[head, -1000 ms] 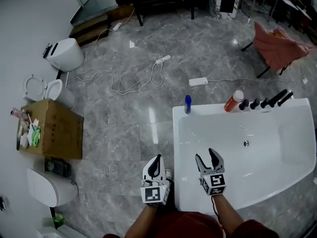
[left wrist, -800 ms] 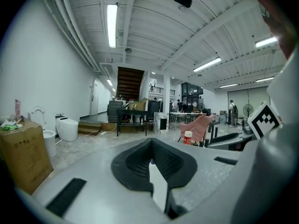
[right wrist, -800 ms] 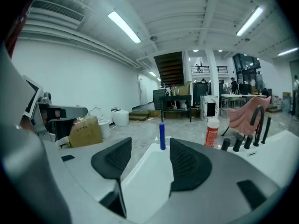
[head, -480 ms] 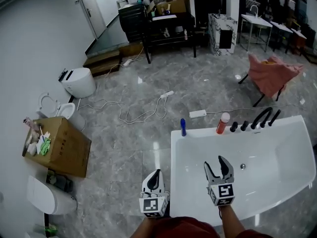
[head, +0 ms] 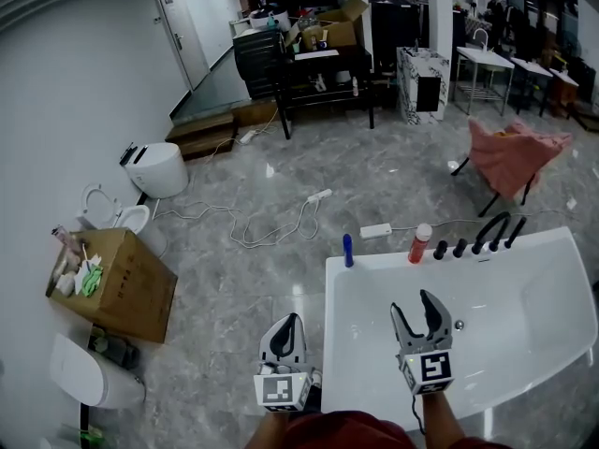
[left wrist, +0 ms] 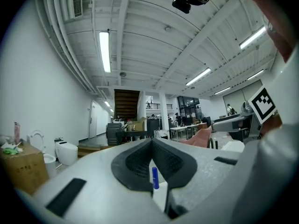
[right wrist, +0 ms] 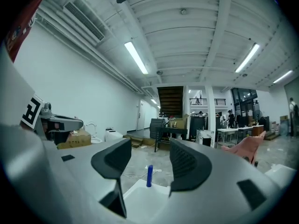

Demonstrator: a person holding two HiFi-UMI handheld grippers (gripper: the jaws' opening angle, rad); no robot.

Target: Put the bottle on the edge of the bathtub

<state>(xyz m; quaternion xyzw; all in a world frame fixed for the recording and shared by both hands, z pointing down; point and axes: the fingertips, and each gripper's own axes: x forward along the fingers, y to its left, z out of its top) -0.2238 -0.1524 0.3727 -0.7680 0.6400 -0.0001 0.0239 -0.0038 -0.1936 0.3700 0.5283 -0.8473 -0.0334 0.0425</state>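
Note:
A white bathtub (head: pixel 374 293) fills the lower right of the head view. A small blue bottle (head: pixel 347 250) stands upright on its far left corner, and an orange bottle with a white cap (head: pixel 420 243) stands on the far rim beside black taps (head: pixel 479 238). My left gripper (head: pixel 285 338) is shut and empty, over the floor just left of the tub. My right gripper (head: pixel 418 311) is open and empty above the tub's near part. The blue bottle (left wrist: pixel 154 178) shows far beyond the shut left gripper (left wrist: pixel 152 144), and the blue bottle (right wrist: pixel 149 176) also shows between the open right gripper's (right wrist: pixel 150 157) jaws.
A cardboard box (head: pixel 126 288) of clutter stands at the left, with toilets (head: pixel 154 168) along the wall. White cables (head: pixel 276 224) and a power strip (head: pixel 376 231) lie on the grey floor behind the tub. A chair draped in pink cloth (head: pixel 515 155) stands at the back right.
The head view has tilted up and shows more of the room. Both grippers sit a little lower in that view, the right one slightly further right. The bottles have not moved.

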